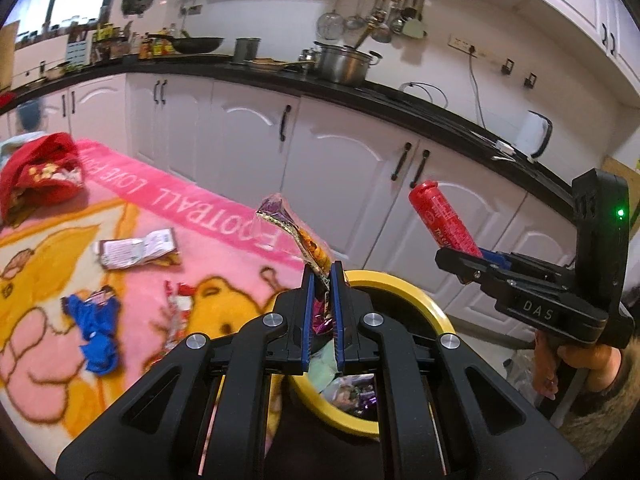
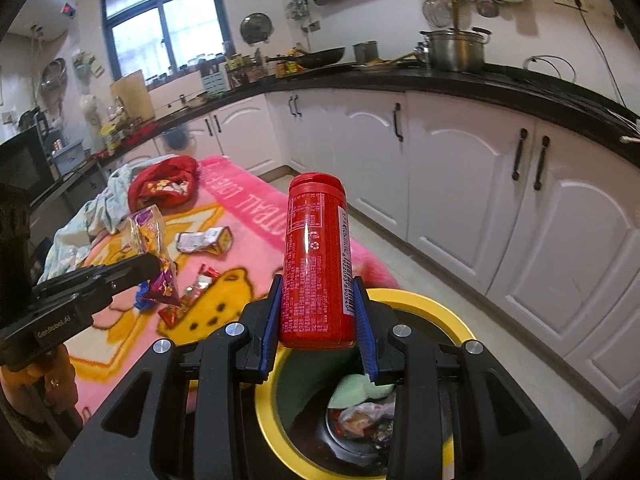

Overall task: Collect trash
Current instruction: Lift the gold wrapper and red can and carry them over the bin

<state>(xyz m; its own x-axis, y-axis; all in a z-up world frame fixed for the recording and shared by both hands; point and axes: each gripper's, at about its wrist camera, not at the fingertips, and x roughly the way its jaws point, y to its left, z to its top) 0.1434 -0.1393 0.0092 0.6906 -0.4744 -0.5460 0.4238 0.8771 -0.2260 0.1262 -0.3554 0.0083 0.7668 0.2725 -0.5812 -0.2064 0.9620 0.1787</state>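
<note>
My left gripper (image 1: 323, 277) is shut on a crinkled purple, orange and clear snack wrapper (image 1: 308, 244) that sticks up from the fingertips. It hangs over the near rim of a yellow-rimmed trash bin (image 1: 420, 300). Seen from the right wrist, my right gripper (image 2: 316, 292) is shut on an upright red plastic canister (image 2: 316, 248), directly above the bin (image 2: 440, 312). Trash lies inside the bin (image 2: 360, 416). Each view catches the other tool: the canister (image 1: 440, 216) at right, the wrapper (image 2: 150, 228) at left.
A pink cartoon blanket (image 1: 224, 216) covers the floor left of the bin. On it lie a brown-and-white wrapper (image 1: 136, 252), a blue wrapper (image 1: 96, 328), a red-and-white wrapper (image 1: 180, 300) and a red bag (image 1: 40, 176). White cabinets (image 1: 340, 168) run behind.
</note>
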